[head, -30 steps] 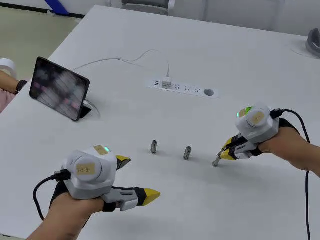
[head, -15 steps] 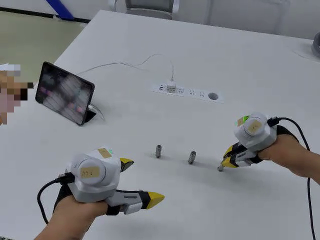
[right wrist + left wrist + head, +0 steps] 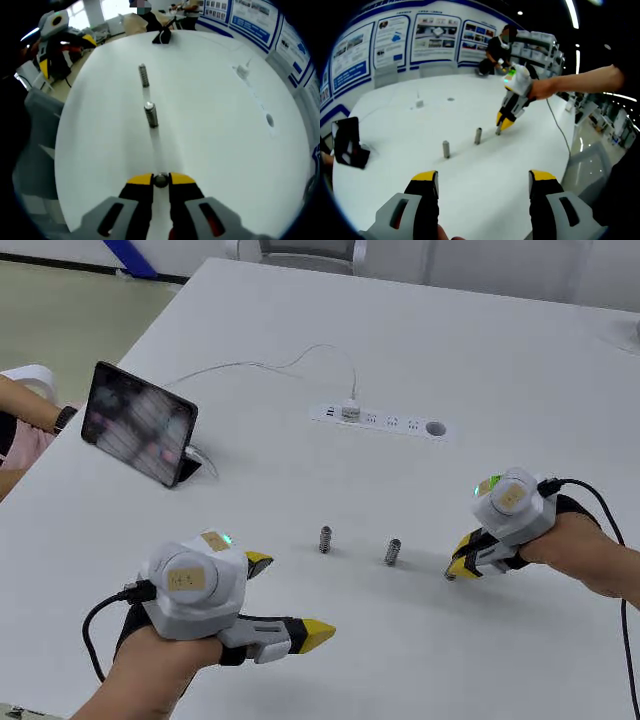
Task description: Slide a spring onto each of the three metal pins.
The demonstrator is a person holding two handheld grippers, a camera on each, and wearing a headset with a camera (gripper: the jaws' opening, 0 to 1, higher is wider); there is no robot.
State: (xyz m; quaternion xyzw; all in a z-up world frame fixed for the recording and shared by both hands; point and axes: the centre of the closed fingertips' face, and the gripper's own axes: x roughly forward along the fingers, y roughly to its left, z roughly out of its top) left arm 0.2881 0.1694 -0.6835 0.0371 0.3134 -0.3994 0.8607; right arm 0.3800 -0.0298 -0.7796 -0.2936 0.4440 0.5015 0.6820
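Two short metal pins stand upright in the middle of the white table [image 3: 300, 360], each with a spring coiled around it: the left one [image 3: 325, 539] [image 3: 446, 149] [image 3: 144, 75] and the right one [image 3: 393, 552] [image 3: 478, 135] [image 3: 151, 114]. To their right my right gripper [image 3: 460, 567] [image 3: 161, 181] is shut on a third metal pin [image 3: 449, 575] [image 3: 498, 131] [image 3: 161, 179], tip close to the tabletop; whether a spring is on it I cannot tell. My left gripper [image 3: 290, 598] [image 3: 484, 180] hangs open in front of the pins, holding nothing.
A tablet [image 3: 138, 424] leans on a stand at the left. A white power strip [image 3: 385, 420] with a plug and cable lies beyond the pins. A person's arm [image 3: 25, 405] rests at the left table edge. A black cable trails from each gripper.
The head camera has shifted a little. The grippers and the pins keep their places relative to one another.
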